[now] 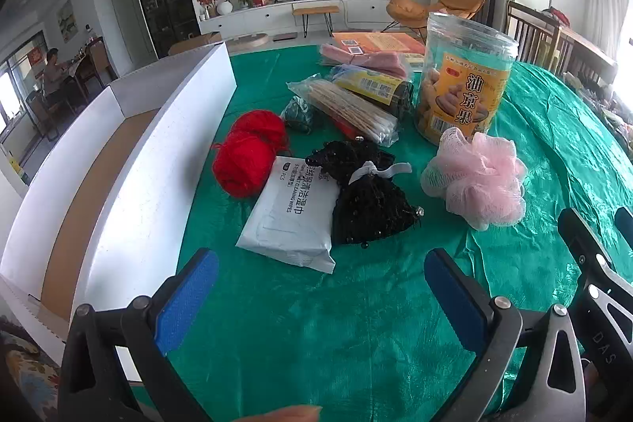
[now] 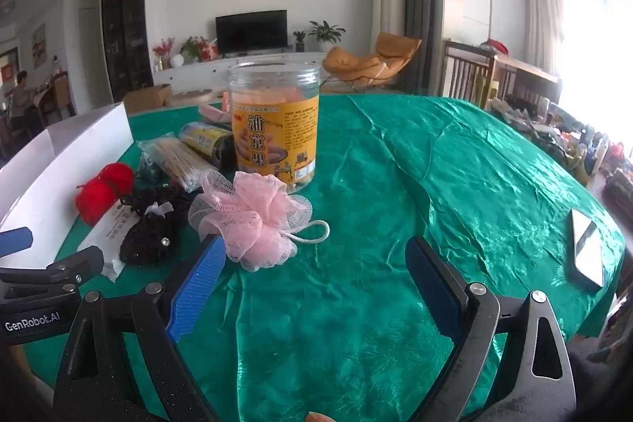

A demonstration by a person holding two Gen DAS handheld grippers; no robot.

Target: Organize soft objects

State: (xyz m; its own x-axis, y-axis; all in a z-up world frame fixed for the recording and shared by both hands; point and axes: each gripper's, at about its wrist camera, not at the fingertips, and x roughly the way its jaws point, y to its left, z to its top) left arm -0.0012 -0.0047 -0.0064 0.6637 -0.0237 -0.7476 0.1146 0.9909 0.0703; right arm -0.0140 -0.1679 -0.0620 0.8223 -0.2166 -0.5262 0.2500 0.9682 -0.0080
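Only the left wrist view looks down into the white box [image 1: 130, 153] at the left edge of the table [image 1: 356, 323]; its brown floor shows bare. Only the right wrist view shows a phone [image 2: 587, 250] lying flat far to the right on the green cloth, and the white cord loop of the pink bath sponge [image 2: 257, 212], which trails to the right.

The left gripper [image 1: 320, 299] has its jaws spread wide over bare cloth, nothing between them. The right gripper [image 2: 312, 287] is likewise spread and empty, its left blue pad just beside the pink bath sponge.

The soft things sit in a cluster near the box. The wipes pack [image 1: 292, 212] lies flat, its long axis running from the near edge up toward the red yarn [image 1: 247, 149], which lies as two balls side by side. A black beaded pouch [image 1: 366, 196] overlaps the pack's right edge, its tied neck pointing away from the camera. The sponge is apart to the right, in front of a clear snack jar [image 1: 463, 78] standing upright, part filled with biscuits. Behind lie a bag of cotton swabs [image 1: 352, 107] and a dark roll [image 1: 376, 87], both angled.
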